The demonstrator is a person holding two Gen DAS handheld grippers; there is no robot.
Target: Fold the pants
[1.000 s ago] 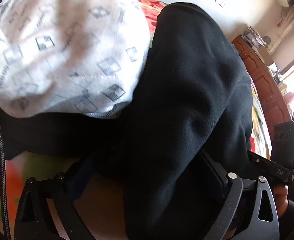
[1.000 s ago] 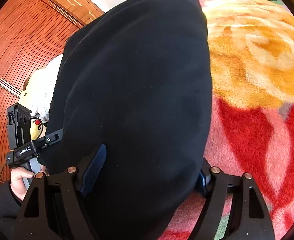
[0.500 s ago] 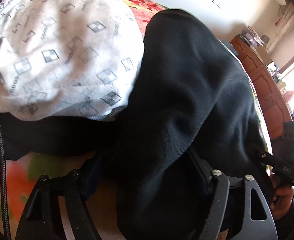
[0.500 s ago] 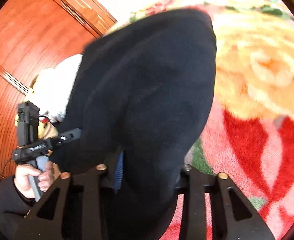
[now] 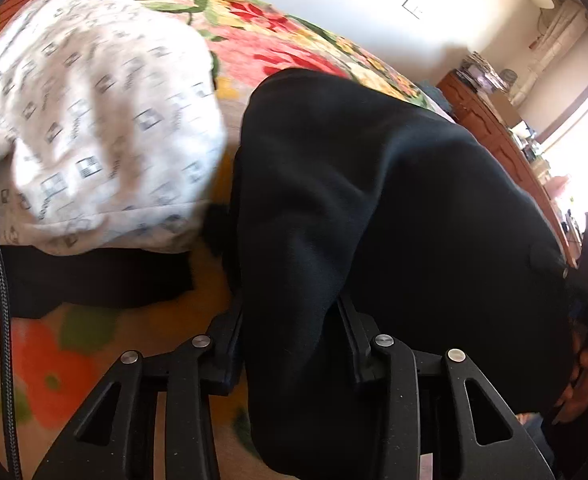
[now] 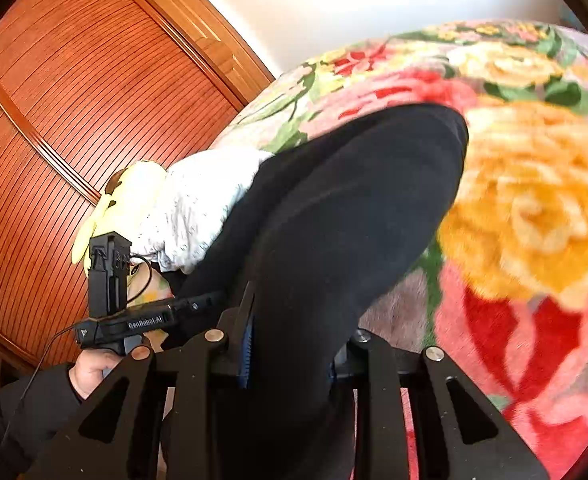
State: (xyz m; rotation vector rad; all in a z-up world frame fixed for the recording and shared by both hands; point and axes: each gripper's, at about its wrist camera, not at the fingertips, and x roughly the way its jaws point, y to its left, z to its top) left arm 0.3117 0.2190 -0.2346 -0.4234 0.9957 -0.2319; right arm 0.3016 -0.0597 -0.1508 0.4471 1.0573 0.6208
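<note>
Both ends pinched, pants lifting off the bed.
Your left hand-held gripper (image 5: pixel 290 332) and right hand-held gripper (image 6: pixel 294 344), jaws just closed, clench the black pants (image 5: pixel 394 200) above the floral blanket (image 6: pixel 526 200); raise both evenly.

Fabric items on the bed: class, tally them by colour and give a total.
Black: 1, the black cotton pants
White: 1, the white patterned cloth bundle
Multicoloured: 1, the floral plush blanket
Total: 3

Black pants (image 6: pixel 334 216) pinched between right gripper (image 6: pixel 290 344) fingers (image 6: pixel 246 344) above floral blanket (image 6: pixel 526 200).
</note>
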